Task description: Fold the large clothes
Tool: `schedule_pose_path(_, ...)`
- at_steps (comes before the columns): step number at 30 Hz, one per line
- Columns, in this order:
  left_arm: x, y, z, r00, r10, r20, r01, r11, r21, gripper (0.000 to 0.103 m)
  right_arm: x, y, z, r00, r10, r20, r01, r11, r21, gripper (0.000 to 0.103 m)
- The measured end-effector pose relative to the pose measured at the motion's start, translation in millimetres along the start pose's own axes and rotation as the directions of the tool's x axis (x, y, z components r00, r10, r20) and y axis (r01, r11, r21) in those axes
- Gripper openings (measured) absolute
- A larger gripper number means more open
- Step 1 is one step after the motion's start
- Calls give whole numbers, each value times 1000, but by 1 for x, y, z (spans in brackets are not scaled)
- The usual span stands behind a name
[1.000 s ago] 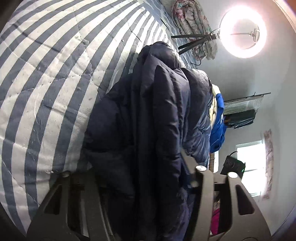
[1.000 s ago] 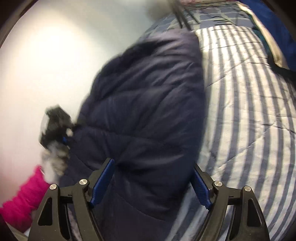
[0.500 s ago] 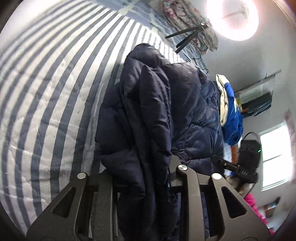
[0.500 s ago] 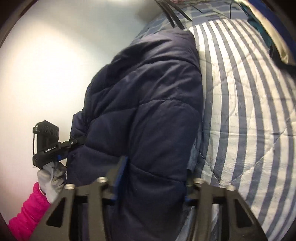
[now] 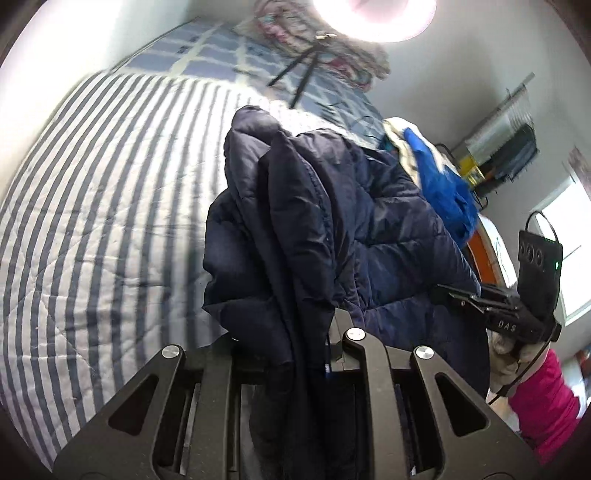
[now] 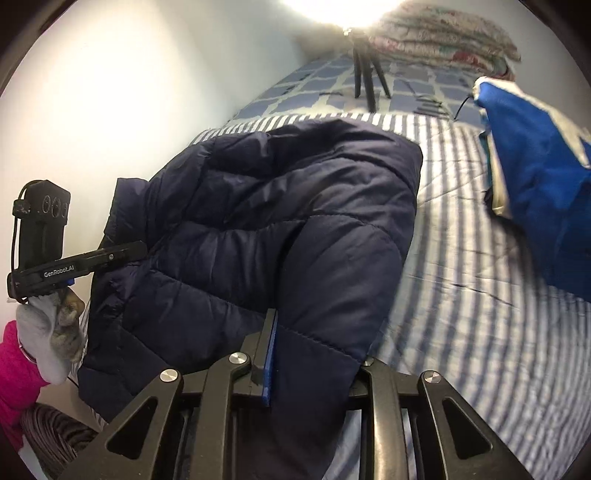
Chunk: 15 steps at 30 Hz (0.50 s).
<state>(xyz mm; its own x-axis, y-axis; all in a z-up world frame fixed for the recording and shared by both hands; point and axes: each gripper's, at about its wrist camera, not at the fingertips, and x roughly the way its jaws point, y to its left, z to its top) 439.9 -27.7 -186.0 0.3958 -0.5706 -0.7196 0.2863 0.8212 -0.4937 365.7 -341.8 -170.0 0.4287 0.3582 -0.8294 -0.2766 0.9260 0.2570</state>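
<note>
Both hand-held grippers, left (image 5: 295, 354) and right (image 6: 314, 354), closing on jacket (image 6: 277, 229); orange furniture (image 5: 485, 251) left-view only

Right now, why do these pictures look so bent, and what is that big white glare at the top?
Left wrist view: a fisheye lens curves the striped bedspread, and a round lamp burns out white at the top. Right wrist view: the same lamp flares above the tripod, and the stripes smear with motion blur at lower right; the dark jacket stays sharp.
</note>
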Motion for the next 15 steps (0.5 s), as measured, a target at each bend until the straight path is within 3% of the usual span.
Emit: schedule_pose_path(15,1,-113,8,993,-113,24,108,983,150,16,-97,-38,-17,983,-145,112,150,988,-41,21)
